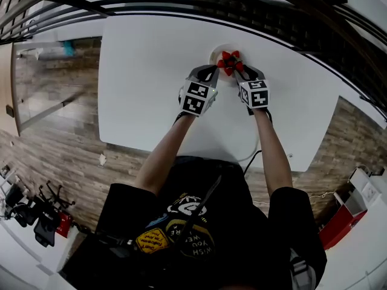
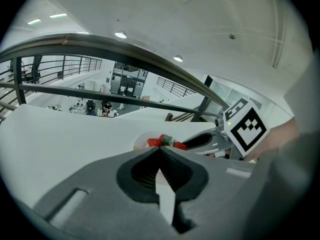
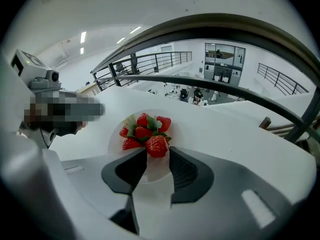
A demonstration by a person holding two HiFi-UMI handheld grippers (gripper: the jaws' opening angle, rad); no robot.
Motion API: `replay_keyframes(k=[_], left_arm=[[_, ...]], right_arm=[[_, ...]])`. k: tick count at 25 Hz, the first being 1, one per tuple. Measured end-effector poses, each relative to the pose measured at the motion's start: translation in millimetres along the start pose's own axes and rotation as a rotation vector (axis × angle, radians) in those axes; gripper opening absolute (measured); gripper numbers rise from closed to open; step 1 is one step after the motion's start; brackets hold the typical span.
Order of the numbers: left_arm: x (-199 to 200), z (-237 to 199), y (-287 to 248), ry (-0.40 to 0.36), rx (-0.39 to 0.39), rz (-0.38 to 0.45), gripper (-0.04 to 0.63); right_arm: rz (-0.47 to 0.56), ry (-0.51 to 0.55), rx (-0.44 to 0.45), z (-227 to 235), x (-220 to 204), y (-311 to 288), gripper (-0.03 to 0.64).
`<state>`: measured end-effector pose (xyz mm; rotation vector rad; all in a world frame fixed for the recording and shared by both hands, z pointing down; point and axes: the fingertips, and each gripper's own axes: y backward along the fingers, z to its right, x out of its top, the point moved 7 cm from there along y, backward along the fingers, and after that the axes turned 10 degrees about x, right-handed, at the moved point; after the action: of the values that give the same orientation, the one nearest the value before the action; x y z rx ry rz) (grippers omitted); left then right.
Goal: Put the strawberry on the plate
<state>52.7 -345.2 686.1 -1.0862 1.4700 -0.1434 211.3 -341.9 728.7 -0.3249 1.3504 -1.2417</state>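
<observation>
A small white plate (image 3: 114,140) on the white table (image 1: 151,83) carries a heap of several red strawberries (image 3: 142,129). One more strawberry (image 3: 157,145) sits between the tips of my right gripper (image 3: 157,153), which is shut on it at the plate's near edge, just over the heap. My left gripper (image 2: 160,150) is shut with nothing in it, its tips meeting, and it points at the plate (image 2: 141,140) from the left. In the head view both grippers (image 1: 213,72) (image 1: 240,71) flank the strawberries (image 1: 230,62).
The table's far edge runs along a dark metal railing (image 1: 181,2). Wood floor (image 1: 54,101) lies to the left of the table. A white cable (image 1: 251,153) hangs off the near edge.
</observation>
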Motion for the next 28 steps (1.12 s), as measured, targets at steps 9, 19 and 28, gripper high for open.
replay_keyframes(k=[9,19,28], left_arm=[[-2.8,7.8,1.6,0.0,-0.006,0.003,0.0],[-0.8,3.4,9.2,0.01,-0.009,0.001,0.0],[-1.4,2.6,12.9,0.014,-0.012,-0.004,0.0]], right_arm=[[-0.121,0.132,-0.061,-0.4,1.0,-0.6,0.149],[-0.105,0.145,-0.057,-4.9,0.6,-1.2,0.156],[-0.079,0.145,-0.061,-3.4,-0.9,3.2,0.166]])
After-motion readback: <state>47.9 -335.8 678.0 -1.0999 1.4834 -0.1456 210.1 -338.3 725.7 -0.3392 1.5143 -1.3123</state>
